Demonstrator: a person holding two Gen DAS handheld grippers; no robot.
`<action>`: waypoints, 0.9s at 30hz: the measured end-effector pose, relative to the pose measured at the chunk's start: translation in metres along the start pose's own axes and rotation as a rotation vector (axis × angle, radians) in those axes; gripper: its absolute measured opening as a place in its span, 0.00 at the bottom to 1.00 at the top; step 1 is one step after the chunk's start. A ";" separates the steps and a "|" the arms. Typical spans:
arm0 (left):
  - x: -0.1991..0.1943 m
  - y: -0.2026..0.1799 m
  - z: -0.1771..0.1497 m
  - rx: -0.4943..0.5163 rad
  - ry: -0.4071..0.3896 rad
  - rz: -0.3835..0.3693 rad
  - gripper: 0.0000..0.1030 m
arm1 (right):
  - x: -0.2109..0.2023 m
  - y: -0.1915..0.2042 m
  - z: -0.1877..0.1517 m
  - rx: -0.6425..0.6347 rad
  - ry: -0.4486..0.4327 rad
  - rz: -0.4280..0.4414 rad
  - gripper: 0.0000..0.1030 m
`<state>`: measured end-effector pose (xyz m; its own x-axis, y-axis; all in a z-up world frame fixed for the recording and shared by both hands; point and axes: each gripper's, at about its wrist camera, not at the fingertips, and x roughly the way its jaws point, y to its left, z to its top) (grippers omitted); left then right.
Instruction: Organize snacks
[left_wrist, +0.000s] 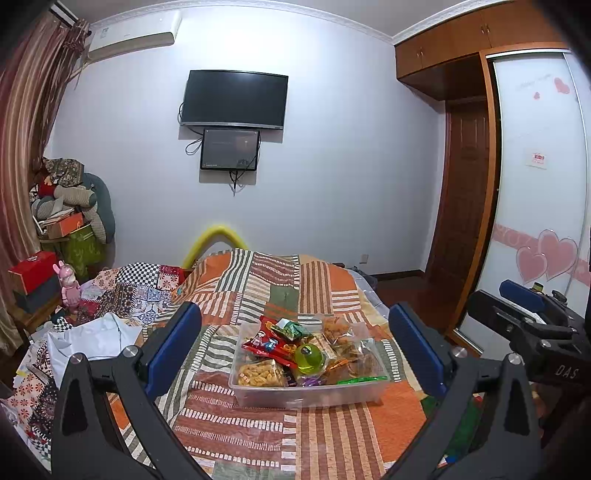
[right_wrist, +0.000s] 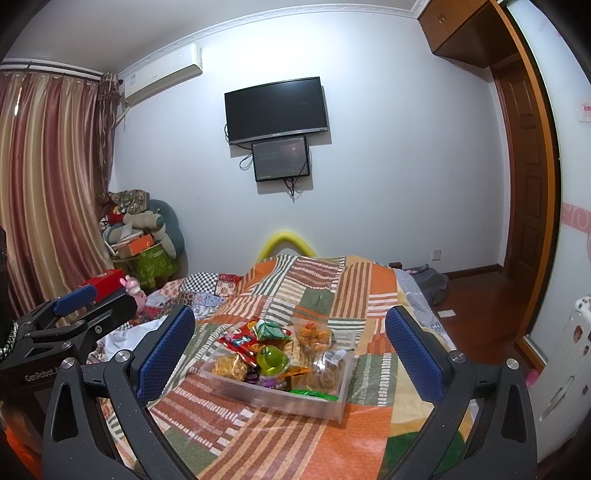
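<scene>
On the bed's striped patchwork quilt (left_wrist: 332, 288), a clear plastic bin (left_wrist: 306, 397) already holds the packets; both hand-held grippers, left (left_wrist: 295, 350) and right (right_wrist: 291, 350), stand wide and empty. Task looks finished or unstarted; next move needs approach.

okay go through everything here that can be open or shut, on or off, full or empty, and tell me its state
left gripper: open, holding nothing
right gripper: open, holding nothing
clear plastic bin: no lid on it, full of snack packets
wall TV: screen dark
small screen below it: dimly lit
wooden door: shut
curtains: drawn
</scene>
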<state>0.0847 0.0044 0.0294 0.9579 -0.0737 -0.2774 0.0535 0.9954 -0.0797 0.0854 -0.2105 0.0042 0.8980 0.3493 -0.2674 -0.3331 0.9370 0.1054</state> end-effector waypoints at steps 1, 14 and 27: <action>0.000 0.000 0.000 0.000 0.000 0.001 1.00 | 0.000 0.000 0.000 0.000 0.000 0.000 1.00; 0.000 -0.002 -0.001 0.003 0.003 -0.024 1.00 | -0.005 0.003 0.004 0.000 -0.012 0.006 1.00; -0.005 -0.011 -0.001 0.028 -0.010 -0.020 1.00 | -0.005 0.003 0.004 -0.001 -0.011 0.011 1.00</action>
<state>0.0786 -0.0059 0.0305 0.9593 -0.0935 -0.2663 0.0809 0.9950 -0.0580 0.0816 -0.2093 0.0099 0.8972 0.3600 -0.2558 -0.3437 0.9329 0.1072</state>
